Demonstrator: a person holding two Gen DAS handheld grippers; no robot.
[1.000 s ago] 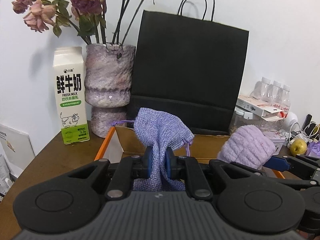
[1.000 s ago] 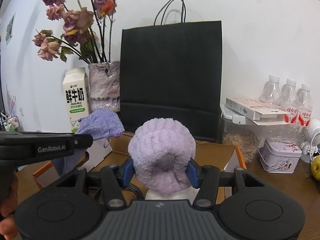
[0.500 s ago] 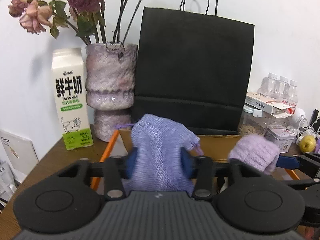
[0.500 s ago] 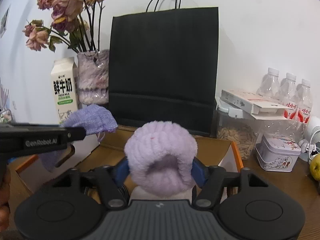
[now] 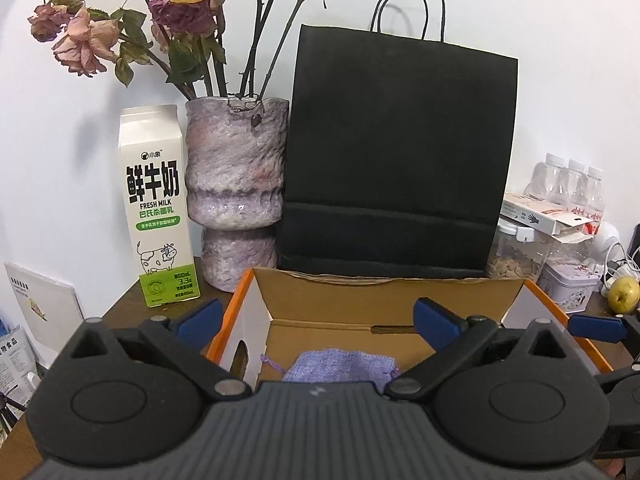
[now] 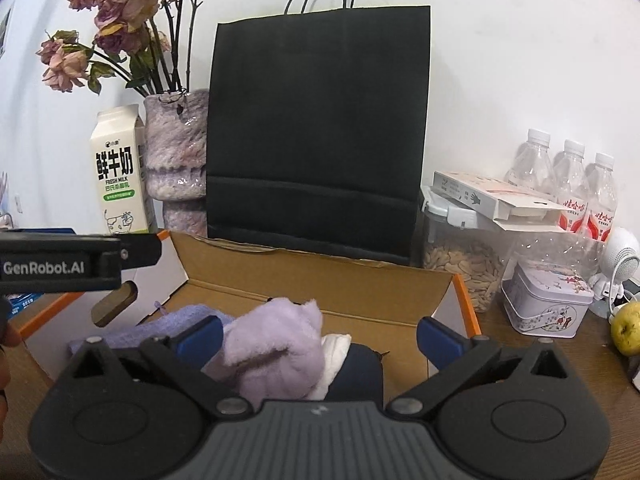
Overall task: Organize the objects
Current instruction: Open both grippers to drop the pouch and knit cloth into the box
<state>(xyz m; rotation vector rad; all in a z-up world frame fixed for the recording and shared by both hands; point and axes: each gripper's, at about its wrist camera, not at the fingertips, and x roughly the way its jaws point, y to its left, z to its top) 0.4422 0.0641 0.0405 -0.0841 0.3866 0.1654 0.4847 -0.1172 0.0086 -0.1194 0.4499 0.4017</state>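
An open cardboard box (image 5: 344, 300) with orange edges stands in front of me; it also shows in the right wrist view (image 6: 320, 280). A lilac knitted pouch (image 5: 340, 366) lies on the box floor, below my open left gripper (image 5: 316, 320). In the right wrist view the pouch (image 6: 160, 326) lies at the box's left. A fluffy purple sock (image 6: 276, 348) lies in the box on white and dark cloth, between the spread fingers of my open right gripper (image 6: 320, 336). Neither gripper holds anything.
Behind the box stand a black paper bag (image 5: 396, 152), a purple vase (image 5: 236, 200) of dried roses and a milk carton (image 5: 156, 208). At the right are a seed jar (image 6: 460, 256), water bottles (image 6: 568, 184), a tin (image 6: 548, 300) and a pear (image 6: 628, 328).
Both grippers opened. The left let go of the lilac pouch and the right let go of the purple sock; both now lie in the box.
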